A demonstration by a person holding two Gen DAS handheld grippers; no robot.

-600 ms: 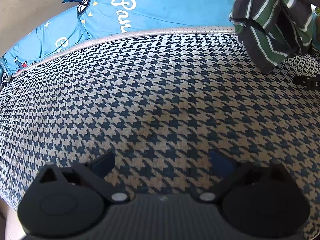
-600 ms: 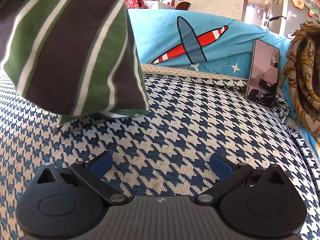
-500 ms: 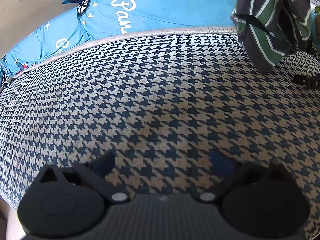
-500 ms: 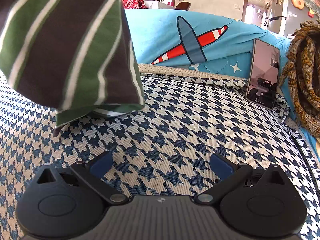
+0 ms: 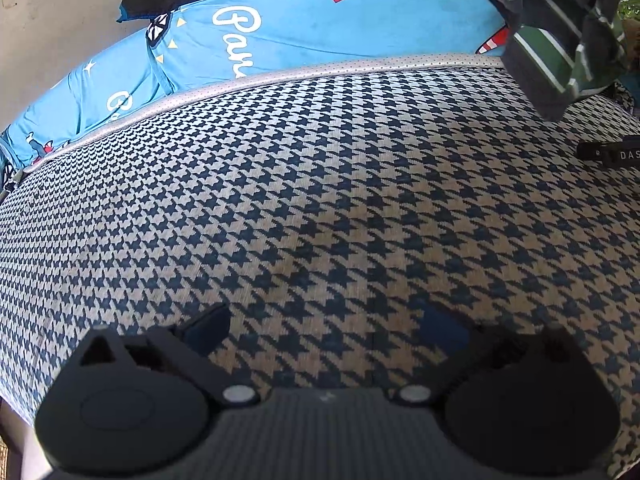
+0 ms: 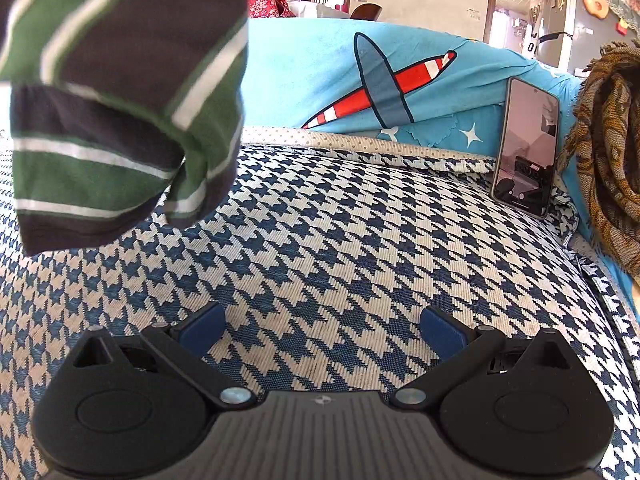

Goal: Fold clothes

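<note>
Bunched green, charcoal and white striped garment (image 6: 120, 100) hangs above houndstooth bed cover (image 6: 340, 240); left gripper (image 5: 326, 326) and right gripper (image 6: 322, 330) both released, empty.

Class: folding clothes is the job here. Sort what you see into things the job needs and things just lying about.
Needed for the job:
striped garment
left gripper
right gripper
houndstooth surface

Just lying about:
phone
brown scarf
blue aeroplane-print cover

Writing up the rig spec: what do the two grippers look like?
Both match: left gripper and right gripper have a ribbed dark grey body with a small centre logo, two round black housings, black linkage arms on silver pivots, and blue pads. No cables, hands or sleeves show.
</note>
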